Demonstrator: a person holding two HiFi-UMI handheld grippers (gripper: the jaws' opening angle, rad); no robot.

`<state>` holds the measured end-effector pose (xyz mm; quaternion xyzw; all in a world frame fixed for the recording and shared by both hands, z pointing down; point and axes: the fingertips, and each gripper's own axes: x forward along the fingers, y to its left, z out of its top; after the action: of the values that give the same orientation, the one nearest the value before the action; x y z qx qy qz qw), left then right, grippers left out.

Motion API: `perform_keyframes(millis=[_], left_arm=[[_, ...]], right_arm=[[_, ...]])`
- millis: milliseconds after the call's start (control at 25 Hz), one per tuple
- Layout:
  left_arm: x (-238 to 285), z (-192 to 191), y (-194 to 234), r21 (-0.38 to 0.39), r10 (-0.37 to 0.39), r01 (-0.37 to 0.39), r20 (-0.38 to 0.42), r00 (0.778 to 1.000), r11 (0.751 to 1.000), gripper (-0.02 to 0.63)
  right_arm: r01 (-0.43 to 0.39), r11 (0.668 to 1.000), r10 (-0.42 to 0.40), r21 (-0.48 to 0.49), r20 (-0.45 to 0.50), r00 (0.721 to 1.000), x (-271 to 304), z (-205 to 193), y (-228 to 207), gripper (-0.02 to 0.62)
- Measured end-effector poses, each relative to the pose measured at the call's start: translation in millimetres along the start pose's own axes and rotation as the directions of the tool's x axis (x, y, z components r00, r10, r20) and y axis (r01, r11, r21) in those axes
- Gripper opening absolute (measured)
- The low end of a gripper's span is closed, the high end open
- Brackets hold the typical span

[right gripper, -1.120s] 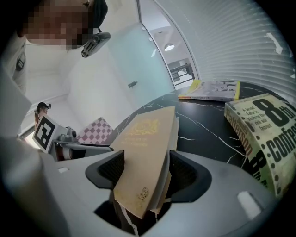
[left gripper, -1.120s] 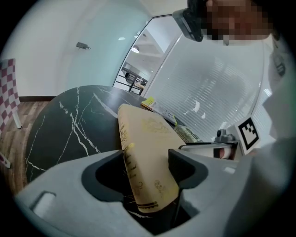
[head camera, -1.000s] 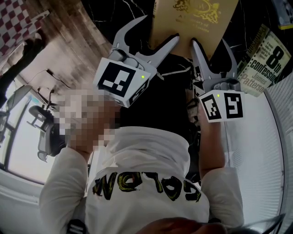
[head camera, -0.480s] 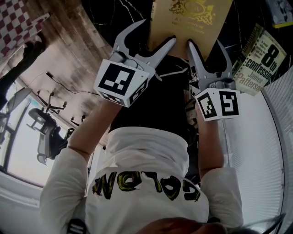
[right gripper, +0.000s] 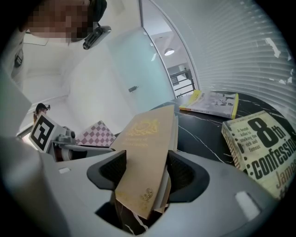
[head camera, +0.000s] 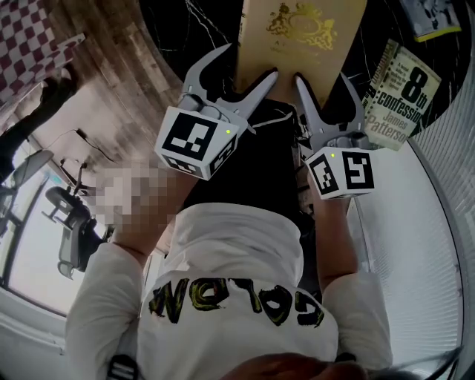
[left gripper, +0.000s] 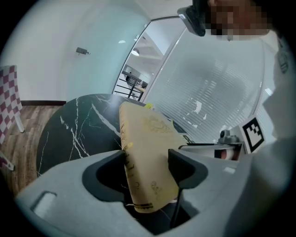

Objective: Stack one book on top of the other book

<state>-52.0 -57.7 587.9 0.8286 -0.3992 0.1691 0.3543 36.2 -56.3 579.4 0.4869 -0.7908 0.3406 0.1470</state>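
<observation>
My left gripper (head camera: pixel 247 65) and right gripper (head camera: pixel 326 82) both clamp gold book (head camera: pixel 300 37), top centre; paperback (head camera: pixel 404 104) upper right.

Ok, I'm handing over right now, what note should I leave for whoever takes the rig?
Left tongs: shut on the tan book at its near edge.
Right tongs: shut on the same edge, alongside.
The tan book is held tilted above the black marble table; the 8th Confession book lies flat to the right.
Done: pickup.
Left: carry the tan book right, lay it on the 8th Confession book, open both tongs.
</observation>
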Motion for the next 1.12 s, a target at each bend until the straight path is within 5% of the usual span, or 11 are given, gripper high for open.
perform_keyframes(millis=[1120], left_arm=[[-83.6,87.8,-69.7,0.040,0.034,-0.038,0.085,0.996,0.998,0.300]], right_arm=[[-0.007,0.999,0.012,-0.051,0.099,0.995,-87.2,91.4,56.9,0.282]])
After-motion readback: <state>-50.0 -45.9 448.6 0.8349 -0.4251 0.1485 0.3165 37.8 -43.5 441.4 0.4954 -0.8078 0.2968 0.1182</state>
